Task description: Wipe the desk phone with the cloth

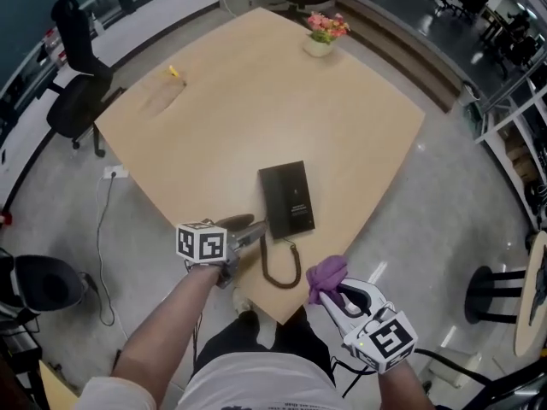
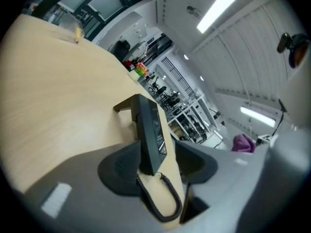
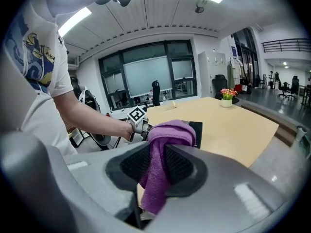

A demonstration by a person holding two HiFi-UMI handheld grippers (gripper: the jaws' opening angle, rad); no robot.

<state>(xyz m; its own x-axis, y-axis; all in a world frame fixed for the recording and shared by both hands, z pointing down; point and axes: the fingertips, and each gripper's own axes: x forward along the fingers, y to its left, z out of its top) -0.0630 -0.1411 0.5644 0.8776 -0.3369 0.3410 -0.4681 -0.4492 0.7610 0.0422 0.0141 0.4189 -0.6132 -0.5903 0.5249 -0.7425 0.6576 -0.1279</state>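
Desk phone (image 1: pixel 286 196) is set on table (image 1: pixel 256 101), nr. the front corner; cord (image 1: pixel 282 267) is looped in front of it, toward the edge. Left gripper (image 1: pixel 255 229) is placed at phone's near-left corner, w/ phone seen betw. its parted jaws. Right gripper (image 1: pixel 335 295), w/ cloth (image 1: pixel 326 273) clamped betw. its jaws, is positioned just off the table edge, right of cord. Flower pot (image 1: pixel 323 34) is at the far corner. Chair (image 1: pixel 77 84) is on floor, left of table.

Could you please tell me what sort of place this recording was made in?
Most likely an office or open-plan workplace. A large wooden table carries a desk phone and potted flowers, a black swivel office chair stands beside it, and more chairs show farther back.
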